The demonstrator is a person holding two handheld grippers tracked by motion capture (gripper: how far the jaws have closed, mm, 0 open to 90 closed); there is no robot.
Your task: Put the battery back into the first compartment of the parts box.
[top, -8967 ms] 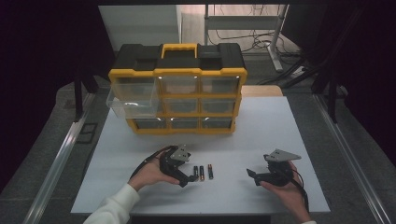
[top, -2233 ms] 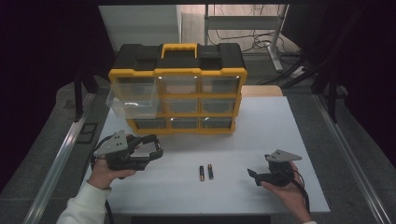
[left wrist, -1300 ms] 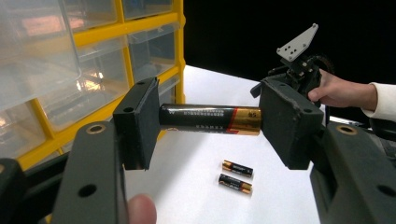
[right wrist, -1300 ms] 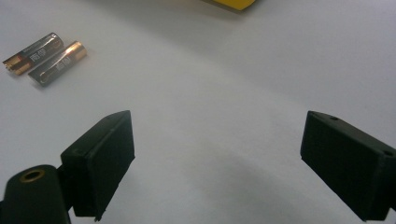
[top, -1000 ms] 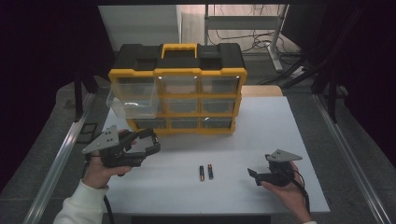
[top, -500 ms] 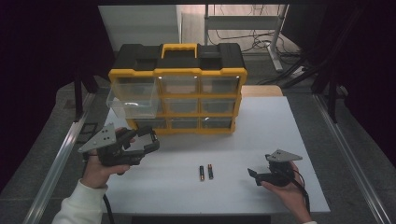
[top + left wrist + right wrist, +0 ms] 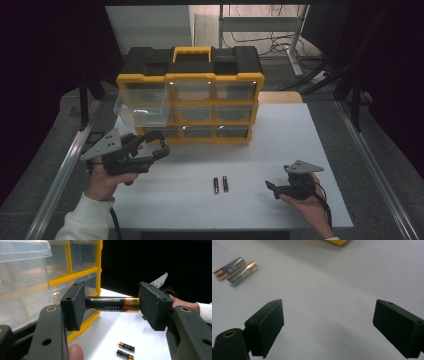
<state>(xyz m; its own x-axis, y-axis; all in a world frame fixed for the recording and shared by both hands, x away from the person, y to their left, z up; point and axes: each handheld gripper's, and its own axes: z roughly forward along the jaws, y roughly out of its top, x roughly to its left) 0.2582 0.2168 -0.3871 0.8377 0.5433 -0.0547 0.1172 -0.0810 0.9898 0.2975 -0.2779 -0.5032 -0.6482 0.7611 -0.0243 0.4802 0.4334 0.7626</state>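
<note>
Gripping a battery (image 7: pixel 111 304) end to end in your left gripper (image 7: pixel 150 150) by the organizer (image 7: pixel 190 95), right gripper (image 7: pixel 280 189) wide, two batteries (image 7: pixel 220 184) on the table (image 7: pixel 280 145).

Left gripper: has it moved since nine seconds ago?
Yes. The left gripper, holding a battery, went from beside the two batteries left and up toward the organizer's open drawer.

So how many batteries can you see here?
3. One battery is clamped end to end in the left gripper beside the drawer organizer. Two batteries lie side by side on the white table. The drawers may hide more.
</note>
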